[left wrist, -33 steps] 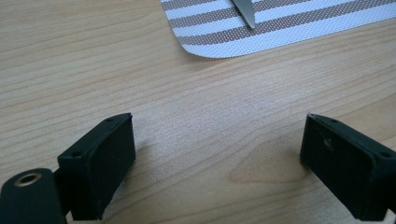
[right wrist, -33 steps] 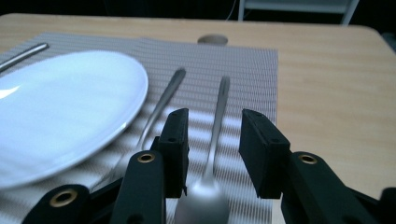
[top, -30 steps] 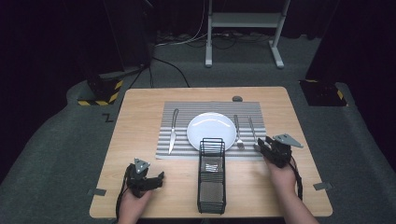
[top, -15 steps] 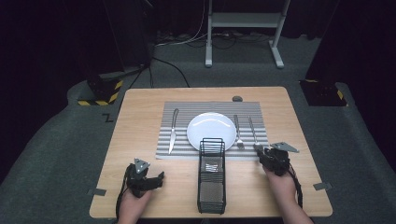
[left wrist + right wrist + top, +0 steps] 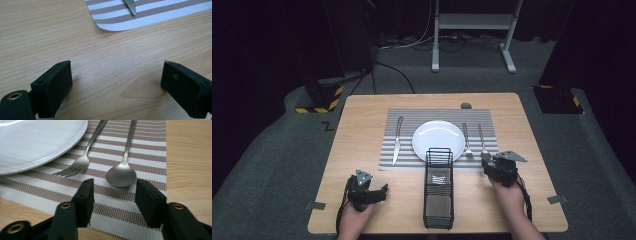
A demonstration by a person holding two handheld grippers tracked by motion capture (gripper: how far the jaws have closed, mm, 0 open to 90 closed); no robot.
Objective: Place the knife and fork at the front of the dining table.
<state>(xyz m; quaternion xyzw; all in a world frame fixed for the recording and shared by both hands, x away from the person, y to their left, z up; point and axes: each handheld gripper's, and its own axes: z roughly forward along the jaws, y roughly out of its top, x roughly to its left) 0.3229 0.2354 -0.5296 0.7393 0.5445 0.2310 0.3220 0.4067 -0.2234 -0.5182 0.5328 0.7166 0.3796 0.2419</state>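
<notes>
- The right gripper [image 5: 112, 188] has just been opening its jaws; they stand apart, holding nothing, right before the spoon [image 5: 121, 173].
- The spoon lies on the striped placemat [image 5: 150, 150] beside the fork [image 5: 75, 168], toward the table's right edge.
- The left gripper [image 5: 116, 82] hangs wide open over bare table [image 5: 37, 37] near the front edge.

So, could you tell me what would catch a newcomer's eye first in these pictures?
Likely the white plate in the middle of the striped placemat, with a knife to its left and a fork and spoon to its right. A black wire basket stands at the table's near edge. The right gripper, jaws just opening, sits right behind the spoon's bowl.
</notes>
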